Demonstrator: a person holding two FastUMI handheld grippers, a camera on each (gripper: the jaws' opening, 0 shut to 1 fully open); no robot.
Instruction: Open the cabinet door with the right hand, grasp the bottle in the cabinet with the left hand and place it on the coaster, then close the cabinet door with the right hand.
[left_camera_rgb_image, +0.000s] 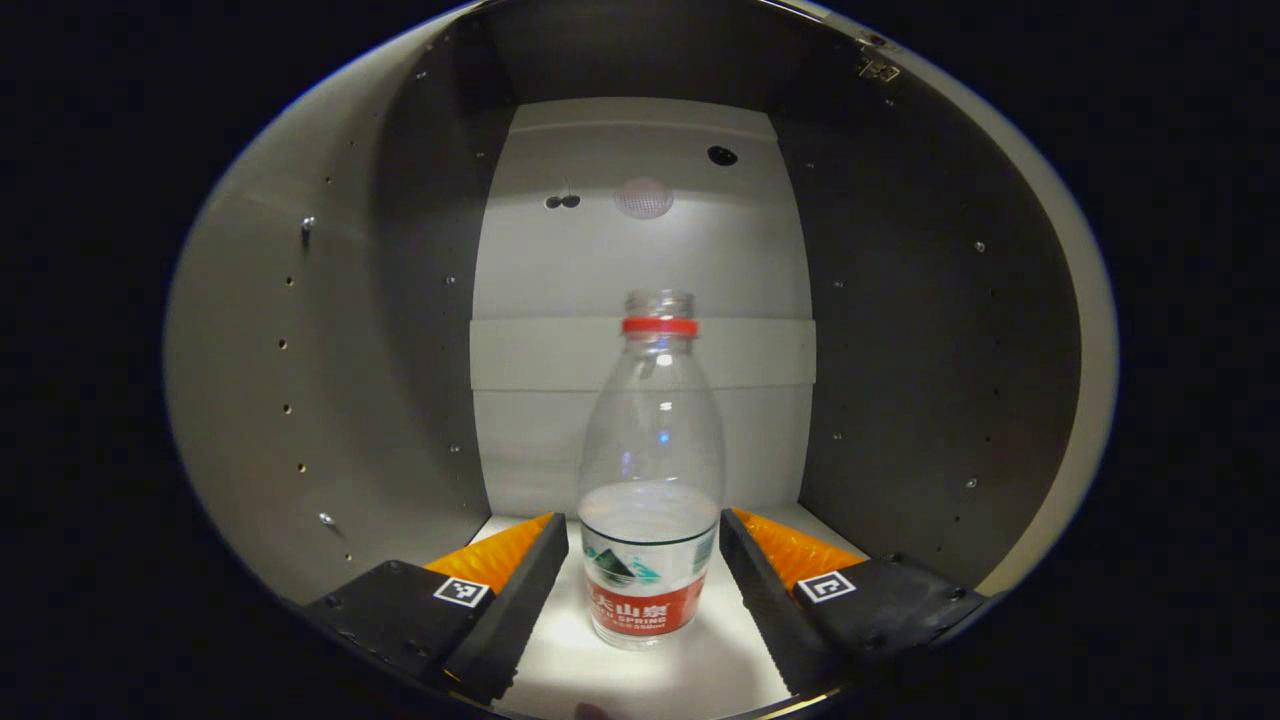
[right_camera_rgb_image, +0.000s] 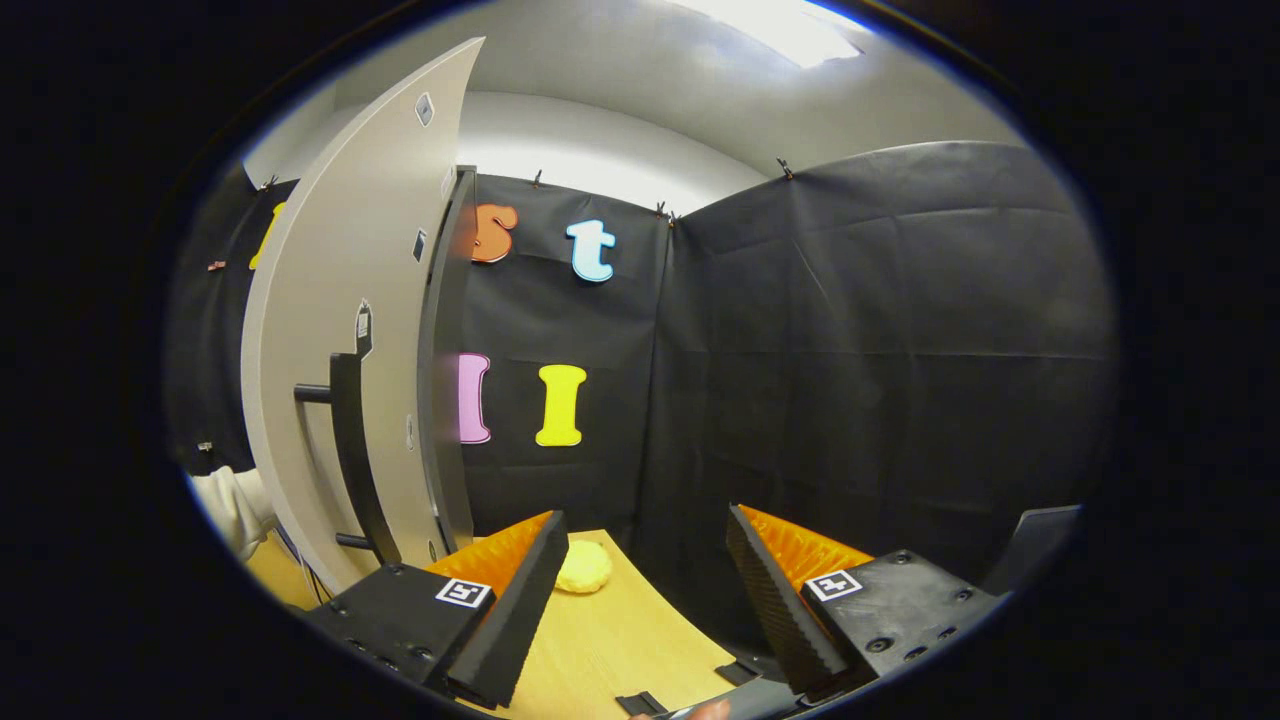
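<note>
Left gripper (left_camera_rgb_image: 645, 580): apart, flanking upright bottle (left_camera_rgb_image: 652, 470) in cabinet (left_camera_rgb_image: 330, 330) | right gripper (right_camera_rgb_image: 640, 590): apart, empty | door (right_camera_rgb_image: 340, 330): open

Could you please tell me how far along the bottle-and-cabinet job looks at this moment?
Done: the pale grey cabinet door with its black bar handle stands open. In hand: the open left gripper straddles the clear plastic bottle with a red neck ring on the white cabinet shelf, fingers not visibly pressing it. Left: grasp it, place it on the coaster, then close the door with the open, empty right gripper.
</note>
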